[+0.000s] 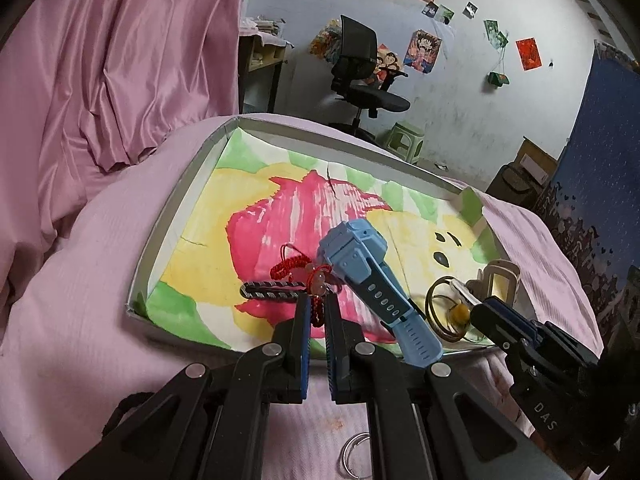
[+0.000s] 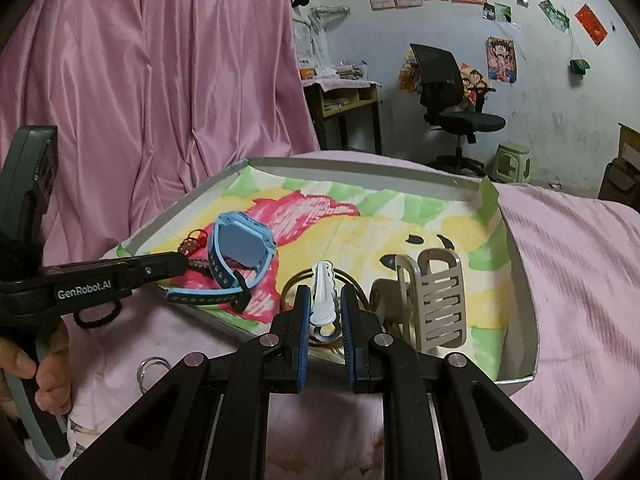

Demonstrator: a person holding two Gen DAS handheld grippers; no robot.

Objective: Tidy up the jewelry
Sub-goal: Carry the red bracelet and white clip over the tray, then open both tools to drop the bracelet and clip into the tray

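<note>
Now the left gripper [image 1: 316,312] is clamped on a red cord [image 1: 318,300] in the tray [image 1: 176,216]. At its 3 o'clock, the right gripper [image 2: 325,312] pinches a white clip [image 2: 325,296].

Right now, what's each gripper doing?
Left gripper: shut on the red cord bracelet.
Right gripper: shut on the white hair clip.

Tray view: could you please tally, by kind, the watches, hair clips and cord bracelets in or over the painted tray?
Watches: 1, the blue watch
Hair clips: 2, the white clip and the beige claw clip
Cord bracelets: 2, the red cord bracelet and the dark striped band
Total: 5
</note>
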